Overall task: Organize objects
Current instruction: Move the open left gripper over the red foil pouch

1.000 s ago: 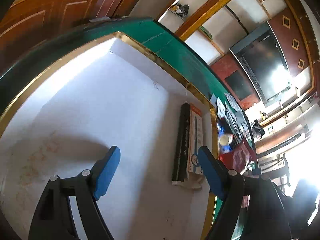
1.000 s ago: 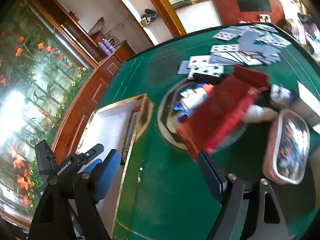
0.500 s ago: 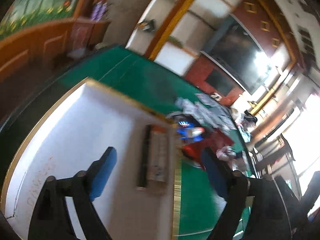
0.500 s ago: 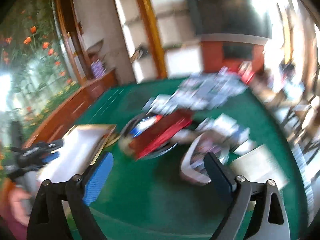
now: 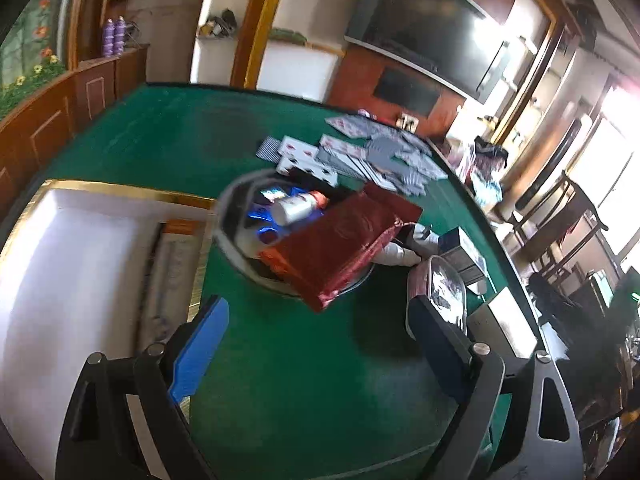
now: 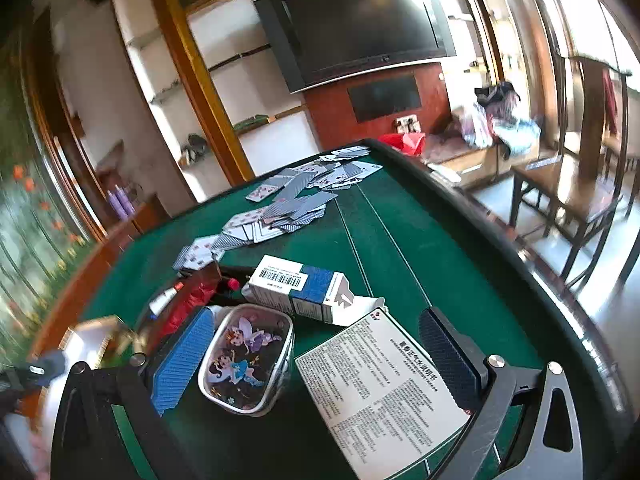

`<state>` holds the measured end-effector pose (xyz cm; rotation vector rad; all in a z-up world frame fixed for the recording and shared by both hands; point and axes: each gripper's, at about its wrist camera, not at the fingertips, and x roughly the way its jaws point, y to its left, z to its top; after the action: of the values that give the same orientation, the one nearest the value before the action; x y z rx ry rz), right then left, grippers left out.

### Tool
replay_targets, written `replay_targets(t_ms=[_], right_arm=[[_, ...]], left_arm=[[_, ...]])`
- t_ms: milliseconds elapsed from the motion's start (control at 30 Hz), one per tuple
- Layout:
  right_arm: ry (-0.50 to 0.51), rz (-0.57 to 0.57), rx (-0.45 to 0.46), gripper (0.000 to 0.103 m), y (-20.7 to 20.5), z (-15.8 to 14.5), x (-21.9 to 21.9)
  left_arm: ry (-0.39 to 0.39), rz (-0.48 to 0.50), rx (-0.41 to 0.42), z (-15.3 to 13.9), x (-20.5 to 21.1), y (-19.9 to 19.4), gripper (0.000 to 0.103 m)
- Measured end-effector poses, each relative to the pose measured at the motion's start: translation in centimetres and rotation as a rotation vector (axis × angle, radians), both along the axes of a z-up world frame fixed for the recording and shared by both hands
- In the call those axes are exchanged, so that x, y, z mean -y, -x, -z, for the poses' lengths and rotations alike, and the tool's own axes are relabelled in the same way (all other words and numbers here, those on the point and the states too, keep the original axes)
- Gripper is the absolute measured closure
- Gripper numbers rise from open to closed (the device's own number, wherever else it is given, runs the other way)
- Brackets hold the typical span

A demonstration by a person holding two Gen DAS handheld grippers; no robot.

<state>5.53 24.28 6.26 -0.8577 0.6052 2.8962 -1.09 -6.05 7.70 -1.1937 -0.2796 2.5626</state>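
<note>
I had both grippers, left (image 5: 316, 344) and right (image 6: 316, 364), spread, empty. Tin (image 6: 246, 360) near, between right jaws; leaflet (image 6: 384, 392) beside. Risk: closing would catch leaflet, tip tin. Tray (image 5: 80, 264) left.

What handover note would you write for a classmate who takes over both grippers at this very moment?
Left gripper: open, empty, over the green table.
Right gripper: open, empty, above the fairy tin and the printed sheet.
Done: one long box lies in the white tray.
Left: the round bowl holds a red packet and a small bottle; a blue-and-white carton lies past the tin; playing cards are scattered at the far side. All remain outside the tray.
</note>
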Motion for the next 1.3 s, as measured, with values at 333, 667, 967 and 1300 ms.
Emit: replay_targets(t_ms=[333, 667, 967, 1300], right_arm=[[0.052, -0.037, 0.02, 0.0, -0.2, 0.3, -0.3], [0.027, -0.062, 0.049, 0.0, 0.6, 0.7, 0.6], [-0.006, -0.081, 0.033, 0.0, 0.2, 0.2, 1.5], [0.01, -0.071, 0.054, 0.0, 0.6, 0.5, 1.1]], left_arm=[[0.109, 0.023, 0.018, 2.8, -5.2, 6.7, 0.013], [0.145, 0.097, -0.024, 4.1, -7.3, 9.6, 0.013], [0.391, 0.188, -0.062, 5.4, -11.2, 7.7, 0.028], [0.396, 0.199, -0.057, 3.7, -10.7, 5.5, 0.075]])
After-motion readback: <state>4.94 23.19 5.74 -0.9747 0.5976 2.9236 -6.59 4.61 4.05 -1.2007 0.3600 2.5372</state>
